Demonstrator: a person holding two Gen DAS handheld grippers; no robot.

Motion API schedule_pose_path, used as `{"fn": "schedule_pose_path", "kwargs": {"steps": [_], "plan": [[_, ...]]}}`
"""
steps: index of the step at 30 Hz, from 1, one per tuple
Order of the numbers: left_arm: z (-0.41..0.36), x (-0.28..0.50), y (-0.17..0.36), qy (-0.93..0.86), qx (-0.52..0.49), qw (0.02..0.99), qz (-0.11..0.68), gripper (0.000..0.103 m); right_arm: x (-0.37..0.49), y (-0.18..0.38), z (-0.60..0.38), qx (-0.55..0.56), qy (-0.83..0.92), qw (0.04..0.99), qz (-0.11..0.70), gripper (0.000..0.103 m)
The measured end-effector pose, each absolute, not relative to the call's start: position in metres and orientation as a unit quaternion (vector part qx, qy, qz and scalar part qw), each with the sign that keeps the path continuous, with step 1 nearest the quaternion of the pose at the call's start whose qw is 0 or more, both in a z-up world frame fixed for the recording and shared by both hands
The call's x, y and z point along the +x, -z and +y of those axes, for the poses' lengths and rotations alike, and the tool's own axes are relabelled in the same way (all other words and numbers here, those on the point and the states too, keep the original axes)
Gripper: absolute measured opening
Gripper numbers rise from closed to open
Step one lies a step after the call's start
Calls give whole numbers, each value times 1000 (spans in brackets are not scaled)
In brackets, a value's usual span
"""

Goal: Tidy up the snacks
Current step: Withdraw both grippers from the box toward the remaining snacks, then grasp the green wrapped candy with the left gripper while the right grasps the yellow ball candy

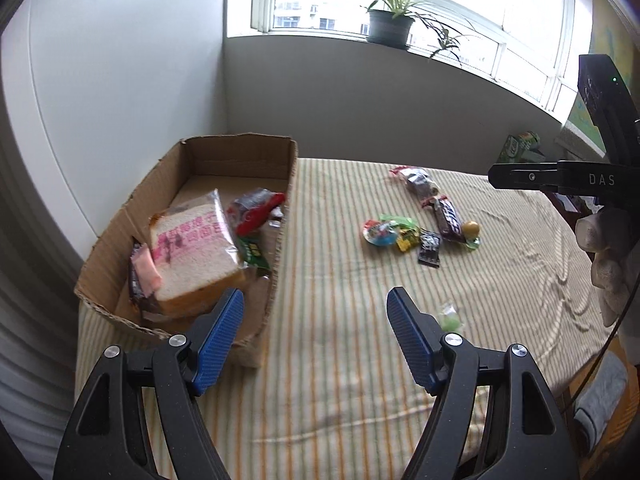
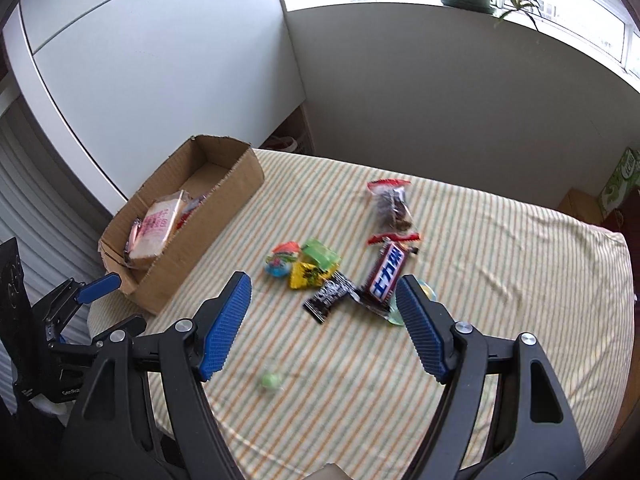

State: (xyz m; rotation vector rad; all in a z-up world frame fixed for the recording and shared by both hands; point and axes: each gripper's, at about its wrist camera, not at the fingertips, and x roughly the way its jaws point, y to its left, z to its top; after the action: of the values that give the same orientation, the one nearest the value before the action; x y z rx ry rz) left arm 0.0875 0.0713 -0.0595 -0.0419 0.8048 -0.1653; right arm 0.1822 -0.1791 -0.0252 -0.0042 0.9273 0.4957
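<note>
A cardboard box (image 1: 288, 184) stands at the table's left and holds a wrapped bread slice (image 1: 192, 248) and other packets; it also shows in the right wrist view (image 2: 236, 184). Loose snacks lie mid-table: a chocolate bar (image 2: 386, 270), a black packet (image 2: 330, 294), a yellow packet (image 2: 306, 276), a green jelly cup (image 2: 320, 254), a bag of dark snacks (image 2: 390, 200). A small green candy (image 2: 272, 380) lies nearer. My left gripper (image 1: 314, 312) is open and empty beside the box. My right gripper (image 2: 324, 292) is open and empty above the snack pile.
A striped cloth (image 2: 500, 280) covers the table. A potted plant (image 1: 390, 26) stands on the window sill. Green boxes (image 1: 520, 148) sit at the far right. A white wall panel (image 1: 100, 100) rises left of the box.
</note>
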Motion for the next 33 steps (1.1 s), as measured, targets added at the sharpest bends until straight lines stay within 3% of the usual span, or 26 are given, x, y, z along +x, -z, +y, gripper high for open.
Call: {"fn": "schedule_pose_path", "kwargs": {"steps": [21,24,29,31,33], "plan": [[-25,90,105,147,-2,880,452,74,230,108,-231,35,-223,829,512,77],[-32,94,111,147,2,876,459,73,230,114,-226,13,-223,832,508,72],[-36,101,120,141,6,870,472,61,233,126,-215,-26,-217,836,504,69],[-37,102,122,139,7,869,475,57,235,131,-211,-34,-216,836,503,56],[-37,105,124,137,5,868,478,54,238,136,-208,-39,-217,833,507,51]]}}
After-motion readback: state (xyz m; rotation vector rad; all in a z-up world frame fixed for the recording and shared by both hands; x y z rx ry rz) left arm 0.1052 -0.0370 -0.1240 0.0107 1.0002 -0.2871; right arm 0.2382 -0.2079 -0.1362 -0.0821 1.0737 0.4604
